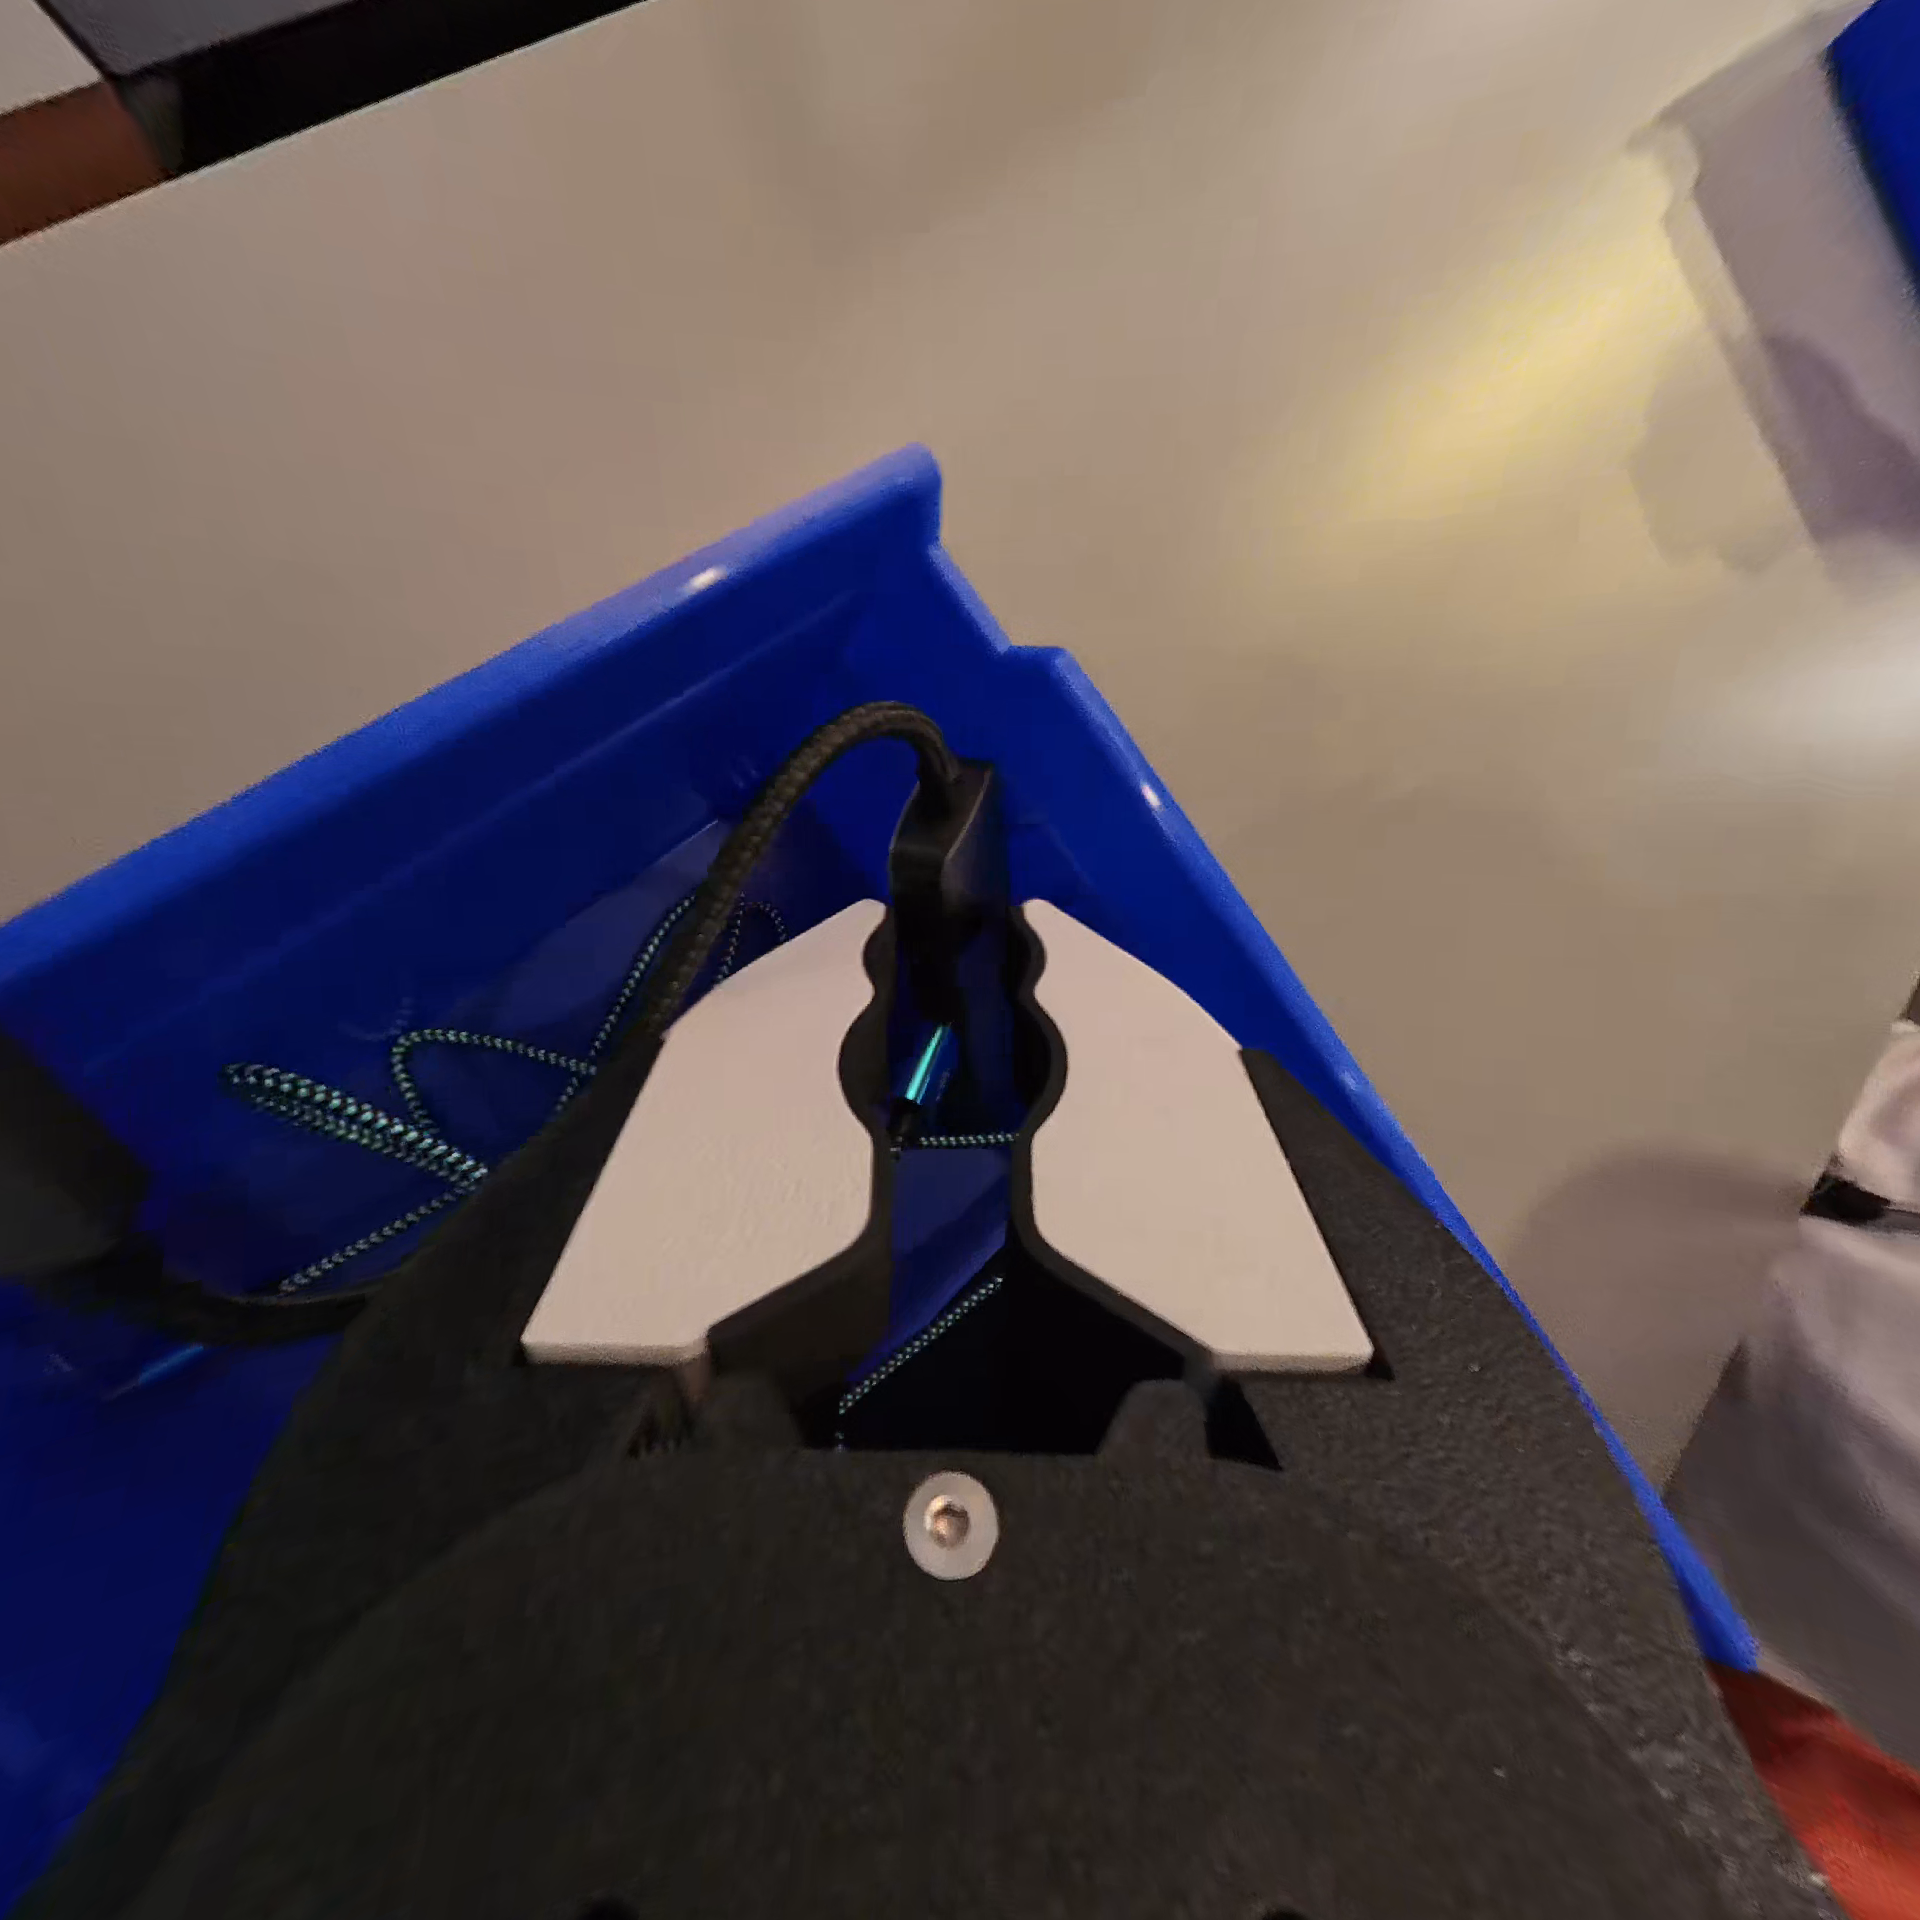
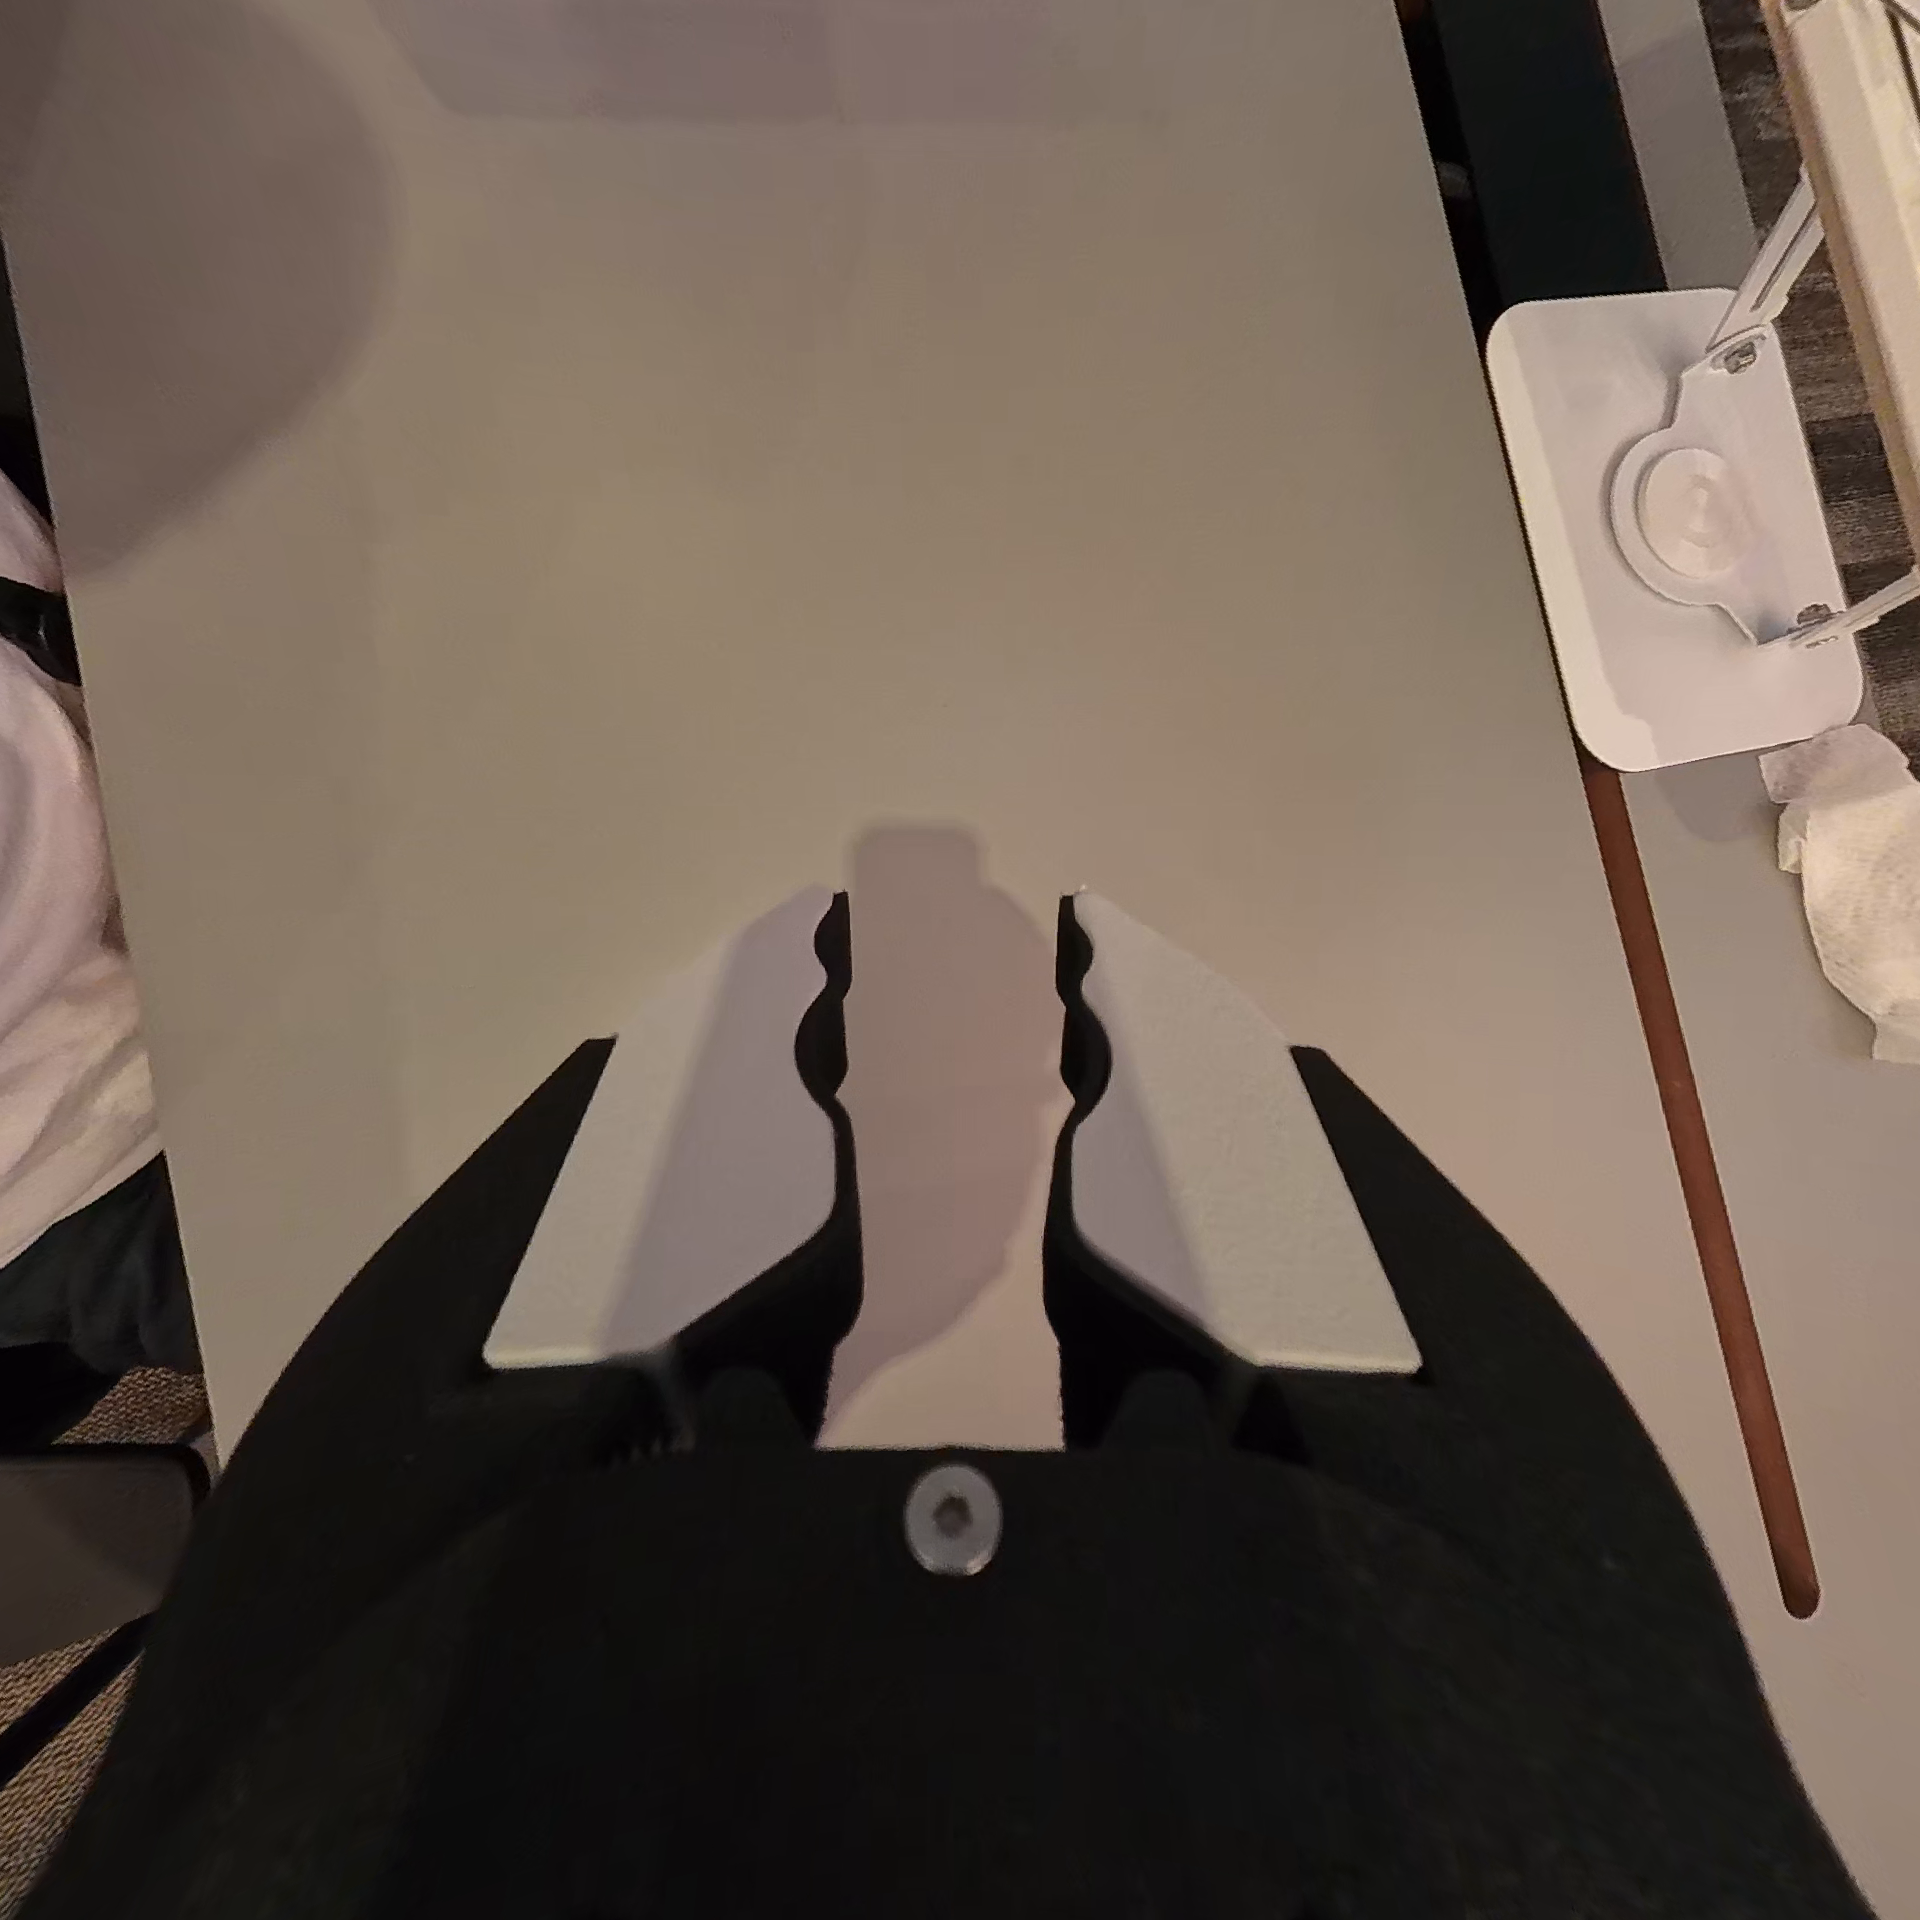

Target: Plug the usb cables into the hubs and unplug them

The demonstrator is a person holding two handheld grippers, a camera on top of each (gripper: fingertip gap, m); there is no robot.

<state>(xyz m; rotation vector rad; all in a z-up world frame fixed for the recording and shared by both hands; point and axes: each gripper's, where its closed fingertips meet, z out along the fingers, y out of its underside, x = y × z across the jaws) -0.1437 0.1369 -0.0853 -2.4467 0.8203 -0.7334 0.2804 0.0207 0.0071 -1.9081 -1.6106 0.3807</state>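
My left gripper (image 1: 951,930) is shut on a black plug body (image 1: 951,842) with a black braided cable (image 1: 748,852) that arcs off to the left. It holds the plug above the corner of a blue bin (image 1: 623,727). A teal-and-black braided cable (image 1: 353,1112) lies coiled in the bin, and a shiny teal connector (image 1: 928,1070) shows between the fingers lower down. No hub can be made out with certainty. My right gripper (image 2: 954,904) is open and empty above the bare white table (image 2: 727,520).
A white stand base (image 2: 1662,520) and a crumpled tissue (image 2: 1849,894) sit on a neighbouring table at right, past a brown table edge (image 2: 1704,1195). A person's white clothing shows at left (image 2: 42,831) and in the left wrist view (image 1: 1849,1403). Another blue object (image 1: 1881,104) is blurred at top right. Some 45 centimeters of space lies between my two pairs of fingers.
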